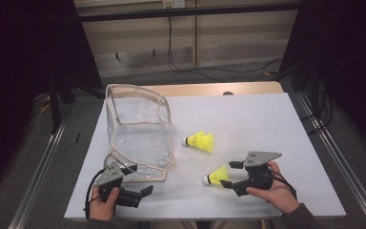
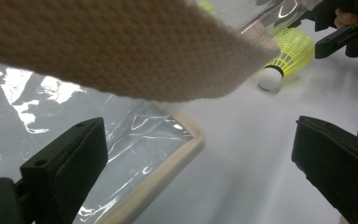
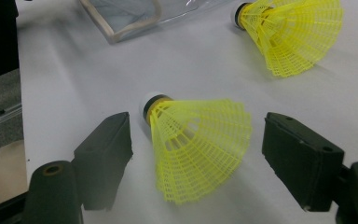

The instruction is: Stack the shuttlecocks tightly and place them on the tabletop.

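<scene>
Near the table's [image 1: 276, 124] front edge, the right gripper [image 1: 228, 174] stands spread around a shuttlecock [image 1: 216, 175], ready to pinch it.

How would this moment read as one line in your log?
right gripper: open around near shuttlecock | left gripper: open by clear bag | far shuttlecock: on table

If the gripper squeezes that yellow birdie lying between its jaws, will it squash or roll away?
The near shuttlecock lies on its side between the open jaws of the right gripper. Its skirt is thin open mesh, so it would probably flex under a squeeze. It looks very light. With a rounded white tip and cone shape, a nudge would likely swing it in a curve on the smooth white board.
</scene>
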`<state>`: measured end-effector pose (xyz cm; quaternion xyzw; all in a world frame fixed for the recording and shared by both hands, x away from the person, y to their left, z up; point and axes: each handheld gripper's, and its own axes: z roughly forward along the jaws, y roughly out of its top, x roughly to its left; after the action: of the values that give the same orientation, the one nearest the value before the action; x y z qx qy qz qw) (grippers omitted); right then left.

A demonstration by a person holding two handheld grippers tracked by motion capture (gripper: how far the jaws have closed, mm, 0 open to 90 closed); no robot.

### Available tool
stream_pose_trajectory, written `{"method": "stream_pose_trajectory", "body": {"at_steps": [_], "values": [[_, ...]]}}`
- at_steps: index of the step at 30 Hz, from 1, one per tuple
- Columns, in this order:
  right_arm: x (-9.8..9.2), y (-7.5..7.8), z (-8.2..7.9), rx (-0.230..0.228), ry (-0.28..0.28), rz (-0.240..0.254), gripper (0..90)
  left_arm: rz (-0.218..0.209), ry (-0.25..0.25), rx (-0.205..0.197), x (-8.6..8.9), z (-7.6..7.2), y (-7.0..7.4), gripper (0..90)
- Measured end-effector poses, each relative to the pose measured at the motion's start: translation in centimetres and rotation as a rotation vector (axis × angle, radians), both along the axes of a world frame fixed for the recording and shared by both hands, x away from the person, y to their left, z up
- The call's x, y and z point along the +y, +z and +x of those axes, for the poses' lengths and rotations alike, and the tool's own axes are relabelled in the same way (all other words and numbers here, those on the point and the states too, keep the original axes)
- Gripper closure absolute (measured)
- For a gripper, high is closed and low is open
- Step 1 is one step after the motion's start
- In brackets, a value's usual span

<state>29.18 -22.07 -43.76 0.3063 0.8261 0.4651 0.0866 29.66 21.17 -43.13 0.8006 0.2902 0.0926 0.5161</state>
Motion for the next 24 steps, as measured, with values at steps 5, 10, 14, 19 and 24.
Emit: {"method": "stream_pose_trajectory", "body": {"at_steps": [5,10,14,19,24], "values": [[0.20,-0.17,-0.11,-0.001,0.010,-0.012,23.0,-0.001,-0.001,0.001,0.03,-0.01,0.03,3.2],[0.29,-0.28,-0.13,-0.003,0.014,-0.018,23.7,-0.005,0.000,0.000,0.02,-0.03,0.03,3.2],[0.37,-0.33,-0.17,-0.003,0.022,-0.023,26.0,-0.002,-0.002,0.000,0.04,-0.03,0.05,3.2],[0.47,-0.38,-0.22,-0.003,0.036,-0.030,31.9,-0.006,0.000,0.000,0.03,-0.03,0.04,3.2],[0.66,-0.47,-0.26,-0.003,0.049,-0.038,36.8,-0.009,0.002,-0.001,0.01,-0.04,0.02,3.2]]}}
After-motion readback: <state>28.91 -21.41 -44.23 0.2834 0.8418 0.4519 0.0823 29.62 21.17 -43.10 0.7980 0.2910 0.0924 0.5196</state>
